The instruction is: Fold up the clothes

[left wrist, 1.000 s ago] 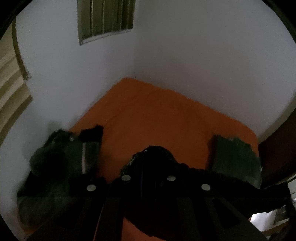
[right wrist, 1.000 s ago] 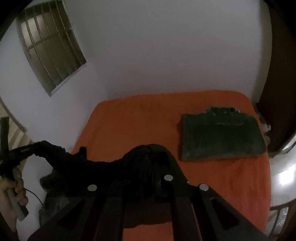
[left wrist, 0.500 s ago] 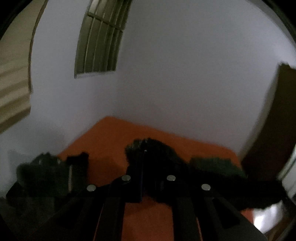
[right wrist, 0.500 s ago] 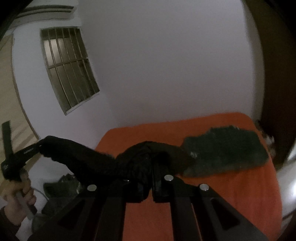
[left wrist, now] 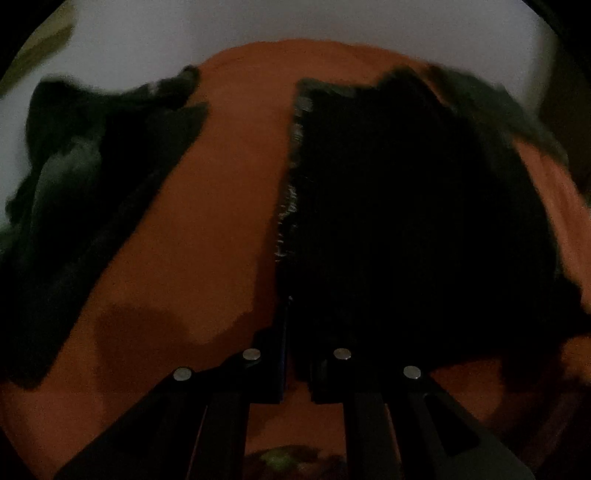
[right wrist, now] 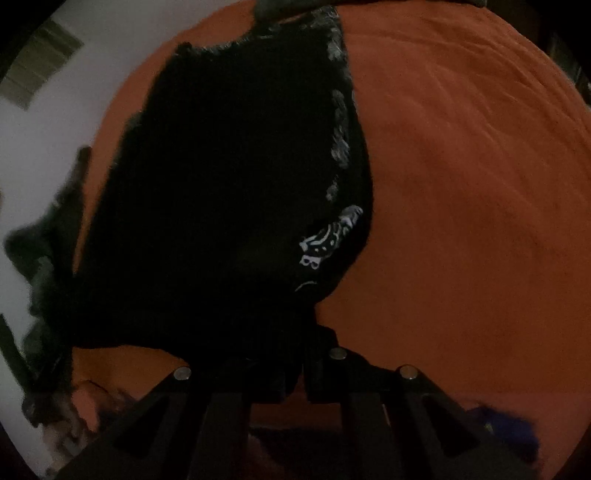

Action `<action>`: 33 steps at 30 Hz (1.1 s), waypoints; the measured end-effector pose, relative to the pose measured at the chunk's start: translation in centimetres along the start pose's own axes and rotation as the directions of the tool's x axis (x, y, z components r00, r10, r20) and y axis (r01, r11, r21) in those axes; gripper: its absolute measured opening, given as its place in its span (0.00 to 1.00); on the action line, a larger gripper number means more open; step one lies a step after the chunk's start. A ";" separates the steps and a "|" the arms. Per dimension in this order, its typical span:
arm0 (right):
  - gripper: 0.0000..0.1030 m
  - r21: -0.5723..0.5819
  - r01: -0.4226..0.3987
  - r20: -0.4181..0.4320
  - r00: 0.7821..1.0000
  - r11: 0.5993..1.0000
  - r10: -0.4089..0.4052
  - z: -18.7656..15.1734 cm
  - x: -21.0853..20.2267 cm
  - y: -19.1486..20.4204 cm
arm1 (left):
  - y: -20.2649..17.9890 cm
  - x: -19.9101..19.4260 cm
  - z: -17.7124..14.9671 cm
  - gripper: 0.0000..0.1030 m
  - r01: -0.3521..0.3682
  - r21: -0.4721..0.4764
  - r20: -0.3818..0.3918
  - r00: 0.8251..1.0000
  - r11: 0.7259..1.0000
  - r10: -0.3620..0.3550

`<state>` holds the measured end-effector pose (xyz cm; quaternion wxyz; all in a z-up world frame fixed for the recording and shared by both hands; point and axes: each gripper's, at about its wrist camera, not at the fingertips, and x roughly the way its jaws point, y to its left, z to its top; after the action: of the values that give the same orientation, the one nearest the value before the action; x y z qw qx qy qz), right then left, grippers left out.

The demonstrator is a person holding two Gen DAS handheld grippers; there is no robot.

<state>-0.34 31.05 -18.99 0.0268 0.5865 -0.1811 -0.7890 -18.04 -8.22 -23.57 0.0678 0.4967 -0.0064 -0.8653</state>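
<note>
A black garment [left wrist: 406, 206] with a frayed pale edge lies spread on the orange bed [left wrist: 221, 184]. My left gripper [left wrist: 291, 317] is shut on the near left corner of it, close above the sheet. In the right wrist view the same black garment [right wrist: 229, 177] shows a white printed logo near its right edge, and my right gripper [right wrist: 295, 354] is shut on its near right corner. The cloth stretches away from both grippers toward the far side of the bed.
A pile of dark clothes [left wrist: 74, 177] lies at the left edge of the bed against the pale wall [left wrist: 258, 22]. A folded dark green garment [left wrist: 509, 110] peeks out behind the black one. Bare orange sheet [right wrist: 461, 184] spreads to the right.
Both grippers have dropped from high above the bed to just over the sheet. The black garment, bunched and hanging between them before, now lies spread flat.
</note>
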 end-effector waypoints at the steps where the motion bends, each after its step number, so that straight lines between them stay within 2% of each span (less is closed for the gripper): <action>1: 0.06 -0.011 0.007 -0.002 1.000 1.000 -0.007 -0.3 0.0 0.1 | -0.6 -0.3 -0.3 0.11 -0.011 0.040 -0.001 1.000 0.999 0.011; 3: 0.08 -0.027 0.019 -0.010 1.000 0.999 -0.019 -0.7 0.0 0.2 | -1.4 -0.7 -0.6 0.13 -0.022 0.104 -0.017 1.000 0.994 0.024; 5: 0.15 -0.034 0.029 -0.021 0.999 0.999 -0.029 -1.0 -0.2 0.3 | -1.8 -1.0 -0.7 0.14 -0.024 0.151 -0.047 0.998 0.988 0.031; 6: 0.22 -0.039 0.029 -0.026 0.999 0.999 -0.030 -1.0 -0.5 0.3 | -1.9 -1.2 -0.7 0.14 -0.023 0.174 -0.062 0.997 0.985 0.034; 7: 0.30 -0.045 0.028 -0.032 0.999 0.999 -0.029 -1.0 -0.9 0.3 | -1.4 -1.7 -1.0 0.14 0.010 0.166 -0.081 0.997 0.986 0.003; 8: 0.34 -0.054 0.020 -0.037 0.999 0.998 -0.022 -1.1 -1.4 0.2 | -0.5 -2.1 -1.0 0.14 0.072 0.153 -0.102 0.993 0.986 -0.056; 10: 0.39 -0.077 0.014 -0.051 0.999 0.997 -0.018 -1.4 -2.4 0.0 | 1.6 -2.5 -1.1 0.16 0.140 0.127 -0.149 0.981 0.982 -0.121; 13: 0.40 -0.069 -0.011 -0.091 0.996 0.998 0.004 -1.6 -3.9 -0.6 | 6.1 -2.7 0.0 0.16 0.189 0.002 -0.222 0.958 0.982 -0.184; 14: 0.40 -0.078 -0.009 -0.091 0.996 0.997 0.002 -1.1 -4.6 -0.7 | 8.3 -2.9 1.4 0.16 0.233 -0.085 -0.235 0.940 0.969 -0.247; 16: 0.41 -0.102 -0.001 -0.087 0.996 0.995 -0.008 0.2 -5.9 -0.9 | 10.5 -3.2 4.6 0.16 0.263 -0.165 -0.231 0.927 0.951 -0.296; 17: 0.44 -0.114 0.003 -0.085 0.996 0.993 -0.013 0.8 -6.5 -1.0 | 11.5 -3.3 6.3 0.17 0.277 -0.204 -0.228 0.919 0.939 -0.321; 18: 0.50 -0.126 0.007 -0.082 0.996 0.992 -0.018 1.4 -7.2 -1.1 | 12.0 -3.2 8.4 0.23 0.298 -0.228 -0.234 0.908 0.927 -0.349; 19: 0.51 -0.153 0.016 -0.080 0.996 0.988 -0.029 3.5 -7.4 -1.0 | 12.4 -2.8 10.7 0.30 0.328 -0.247 -0.248 0.888 0.912 -0.387; 20: 0.51 -0.183 0.027 -0.077 0.996 0.983 -0.041 5.8 -7.5 -0.8 | 12.5 -2.0 13.7 0.32 0.351 -0.265 -0.255 0.873 0.898 -0.416; 21: 0.51 -0.188 0.035 -0.074 0.996 0.982 -0.050 8.8 -7.8 -1.2 | 12.7 -1.6 15.5 0.33 0.341 -0.268 -0.258 0.876 0.901 -0.408; 24: 0.51 -0.160 0.114 -0.063 0.990 0.981 -0.125 17.4 -7.4 -1.4 | 12.7 1.6 22.7 0.34 0.209 -0.262 -0.298 0.911 0.942 -0.285; 27: 0.51 -0.206 0.253 -0.019 0.965 0.945 -0.262 24.4 -5.4 -0.9 | 10.1 6.3 28.1 0.34 0.114 -0.191 -0.423 0.887 0.975 -0.187; 28: 0.51 -0.219 0.261 0.000 0.964 0.940 -0.267 25.9 -4.6 -0.6 | 9.9 6.6 28.4 0.34 0.113 -0.174 -0.423 0.888 0.978 -0.178; 30: 0.51 -0.211 0.232 0.027 0.972 0.949 -0.232 28.1 -3.1 -0.9 | 8.1 8.2 29.9 0.34 0.120 -0.133 -0.385 0.909 0.984 -0.162; 32: 0.51 -0.151 0.137 0.041 0.990 0.979 -0.132 29.1 -1.4 -2.2 | 6.6 11.3 30.9 0.34 0.153 -0.147 -0.381 0.903 0.977 -0.199; 33: 0.51 -0.124 0.100 0.042 0.995 0.987 -0.096 29.6 -0.7 -2.8 | 6.2 13.1 31.2 0.34 0.170 -0.176 -0.390 0.892 0.969 -0.228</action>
<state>-27.33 41.40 -11.97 0.0217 0.5775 -0.1024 -0.8097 -50.74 -17.71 -18.56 0.0125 0.6579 0.1183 -0.7436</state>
